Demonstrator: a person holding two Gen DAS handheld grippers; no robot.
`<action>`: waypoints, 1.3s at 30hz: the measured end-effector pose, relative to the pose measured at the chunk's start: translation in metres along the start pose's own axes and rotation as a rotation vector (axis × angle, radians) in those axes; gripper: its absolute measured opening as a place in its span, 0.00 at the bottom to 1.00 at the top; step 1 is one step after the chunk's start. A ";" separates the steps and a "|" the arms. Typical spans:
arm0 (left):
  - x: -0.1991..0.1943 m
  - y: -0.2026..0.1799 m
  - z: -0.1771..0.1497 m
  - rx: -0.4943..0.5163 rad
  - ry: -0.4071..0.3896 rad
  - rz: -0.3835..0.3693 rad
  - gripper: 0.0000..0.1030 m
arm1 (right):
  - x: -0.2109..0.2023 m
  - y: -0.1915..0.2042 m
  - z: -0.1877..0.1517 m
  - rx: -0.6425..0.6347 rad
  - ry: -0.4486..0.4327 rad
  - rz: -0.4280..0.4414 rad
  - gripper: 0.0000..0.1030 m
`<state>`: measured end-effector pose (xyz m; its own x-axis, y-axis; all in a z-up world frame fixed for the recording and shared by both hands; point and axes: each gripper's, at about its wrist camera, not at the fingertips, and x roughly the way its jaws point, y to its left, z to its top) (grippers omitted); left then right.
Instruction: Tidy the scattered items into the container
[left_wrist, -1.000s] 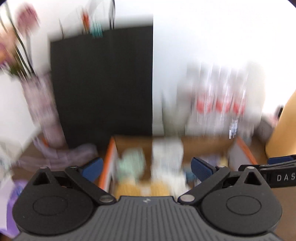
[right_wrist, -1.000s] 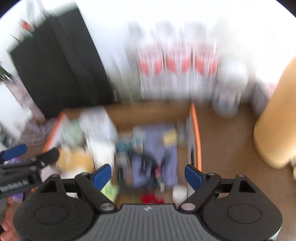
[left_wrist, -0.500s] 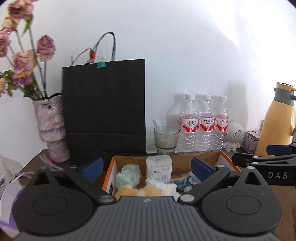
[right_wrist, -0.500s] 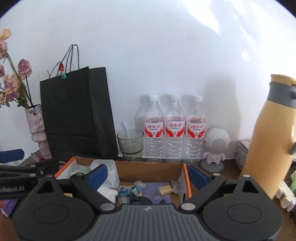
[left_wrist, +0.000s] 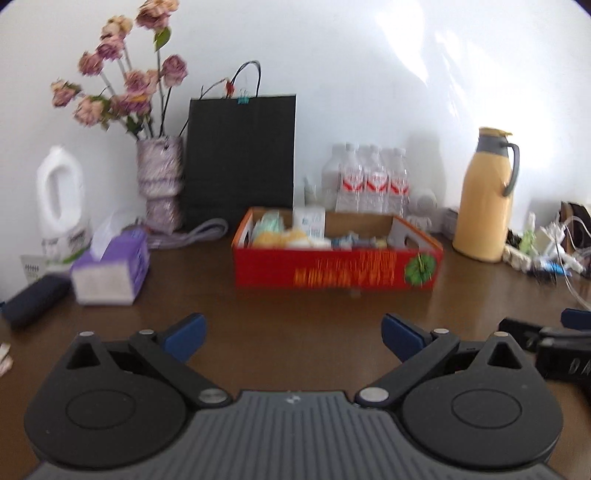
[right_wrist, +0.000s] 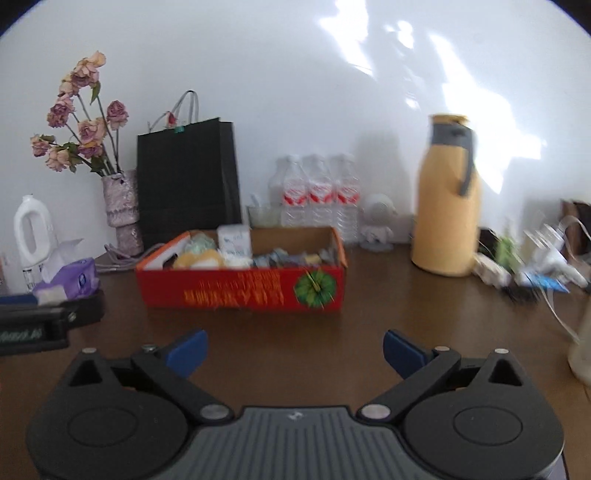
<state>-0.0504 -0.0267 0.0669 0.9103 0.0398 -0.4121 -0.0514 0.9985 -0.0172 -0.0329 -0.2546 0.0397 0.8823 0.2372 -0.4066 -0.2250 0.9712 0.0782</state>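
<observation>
Left wrist view: left gripper (left_wrist: 291, 334) spread wide, nothing between the jaws, hanging over bare brown bench (left_wrist: 295, 314). The red box (left_wrist: 338, 267), the container for this job, sits at 12 o'clock, well apart, already packed with soft bundles and a small white carton (left_wrist: 309, 221). Purple tissue box (left_wrist: 110, 267) and a dark pouch (left_wrist: 35, 299) lie loose at 10 o'clock; a cable tangle (left_wrist: 550, 258) at 2 o'clock beside the yellow flask (left_wrist: 484, 199). Risk, as I judge it: the box looks near full, so another bulky item could ride up over the rim or push something out. Right wrist view: right gripper (right_wrist: 293, 350) has just been opening, now fully spread, nothing in it; box at 12 o'clock, flask at 1 o'clock, cables at 3 o'clock. Frame is smeared, so small leftovers are hard to pick out and could be missed. Reaching toward the cables risks snagging a cord and dragging it against the flask, which is tall and could tip. The left gripper body shows at 9 o'clock, close by; the two could clash if both go for the same side.
</observation>
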 end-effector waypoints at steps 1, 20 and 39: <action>-0.008 0.003 -0.010 -0.005 0.021 0.010 1.00 | -0.011 -0.002 -0.011 0.020 0.004 0.009 0.99; 0.107 0.016 -0.009 0.045 0.236 0.039 1.00 | 0.092 0.024 -0.014 -0.063 0.196 0.047 0.99; 0.138 0.017 -0.005 0.021 0.283 0.019 1.00 | 0.142 0.025 -0.008 -0.100 0.286 0.038 1.00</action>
<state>0.0728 -0.0046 0.0054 0.7580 0.0498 -0.6504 -0.0563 0.9984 0.0108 0.0834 -0.1963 -0.0230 0.7236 0.2439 -0.6457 -0.3079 0.9513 0.0143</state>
